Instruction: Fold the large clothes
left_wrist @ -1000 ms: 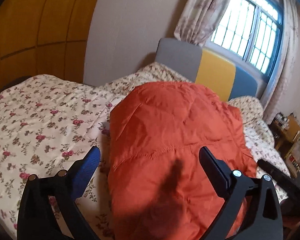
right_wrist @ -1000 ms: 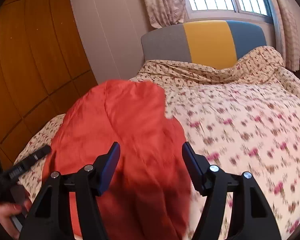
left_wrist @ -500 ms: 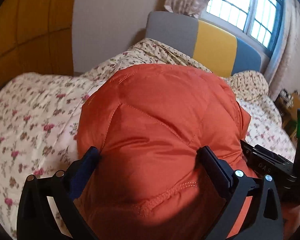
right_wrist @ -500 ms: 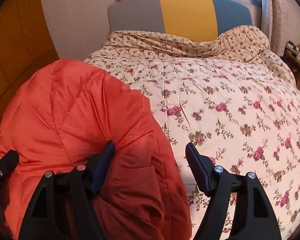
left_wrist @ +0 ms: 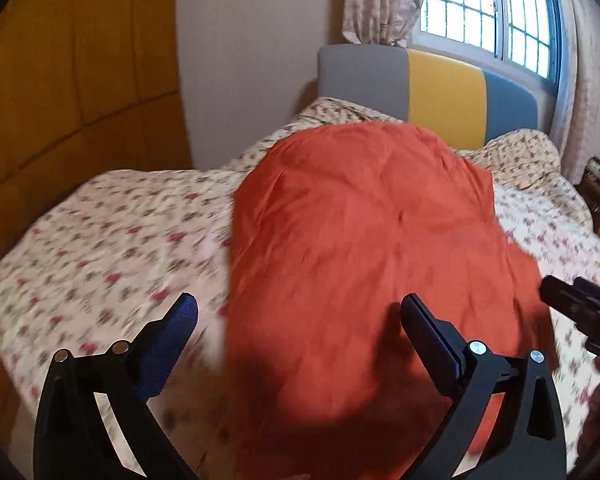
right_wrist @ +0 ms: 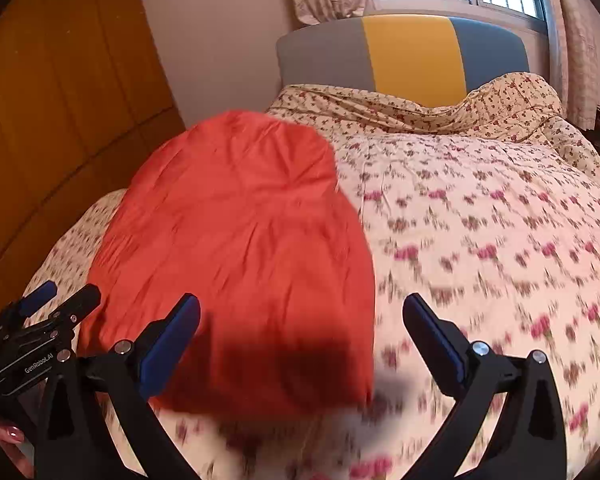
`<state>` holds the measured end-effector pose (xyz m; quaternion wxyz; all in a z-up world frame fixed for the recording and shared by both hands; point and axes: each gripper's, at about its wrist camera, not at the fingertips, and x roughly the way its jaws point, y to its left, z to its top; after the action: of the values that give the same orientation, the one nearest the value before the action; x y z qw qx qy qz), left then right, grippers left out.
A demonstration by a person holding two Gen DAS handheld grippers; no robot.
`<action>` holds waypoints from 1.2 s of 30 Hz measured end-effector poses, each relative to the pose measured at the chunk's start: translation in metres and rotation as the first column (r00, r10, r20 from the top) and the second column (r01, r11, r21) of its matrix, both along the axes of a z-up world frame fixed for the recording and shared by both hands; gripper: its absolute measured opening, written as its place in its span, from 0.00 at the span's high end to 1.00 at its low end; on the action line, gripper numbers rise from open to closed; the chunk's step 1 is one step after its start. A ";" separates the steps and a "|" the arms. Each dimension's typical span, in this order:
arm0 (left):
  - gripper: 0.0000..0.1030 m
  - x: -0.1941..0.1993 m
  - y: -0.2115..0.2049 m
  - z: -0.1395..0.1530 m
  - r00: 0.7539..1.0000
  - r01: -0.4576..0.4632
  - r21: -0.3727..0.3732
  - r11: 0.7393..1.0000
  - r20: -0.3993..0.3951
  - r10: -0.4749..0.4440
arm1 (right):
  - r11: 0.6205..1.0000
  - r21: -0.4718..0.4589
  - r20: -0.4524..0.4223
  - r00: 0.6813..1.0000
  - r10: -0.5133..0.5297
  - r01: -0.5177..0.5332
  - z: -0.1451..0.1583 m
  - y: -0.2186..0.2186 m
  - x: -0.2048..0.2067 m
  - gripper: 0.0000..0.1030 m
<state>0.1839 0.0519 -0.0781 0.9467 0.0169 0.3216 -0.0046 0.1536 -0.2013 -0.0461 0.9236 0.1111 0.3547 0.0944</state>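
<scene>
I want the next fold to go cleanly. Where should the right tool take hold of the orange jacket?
Probably the near right corner of the orange jacket, approached low from the bedspread side. That edge lies free on the bed, just inside the open right tool, while the middle bulges too thick to pinch.

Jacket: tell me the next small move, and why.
Probably bring the right tool left and down to take the jacket by its near right edge. Both tools are open and hold nothing; the left tool hovers over the jacket's near end. The jacket lies in a puffy heap on the bed, not yet a flat fold, and that edge lies between the right tool's fingers.
</scene>
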 end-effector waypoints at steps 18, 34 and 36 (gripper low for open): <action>0.03 -0.128 0.010 0.008 0.999 -0.040 -0.048 0.998 0.011 0.041 | 0.990 -0.130 0.070 0.997 -0.042 0.050 0.020 0.017 -0.108 0.02; 0.03 -0.136 0.008 0.015 0.999 -0.035 -0.063 0.997 0.019 0.036 | 0.991 -0.128 0.065 0.998 -0.022 0.030 0.028 0.022 -0.116 0.02; 0.03 -0.137 0.009 0.015 0.999 -0.035 -0.062 0.997 0.025 0.037 | 0.992 -0.126 0.067 0.998 -0.016 0.024 0.029 0.023 -0.117 0.02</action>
<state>0.0473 0.0604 -0.0629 0.9508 -0.0179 0.3094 0.0027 0.0371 -0.1784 -0.0174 0.9409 0.0527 0.3280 0.0662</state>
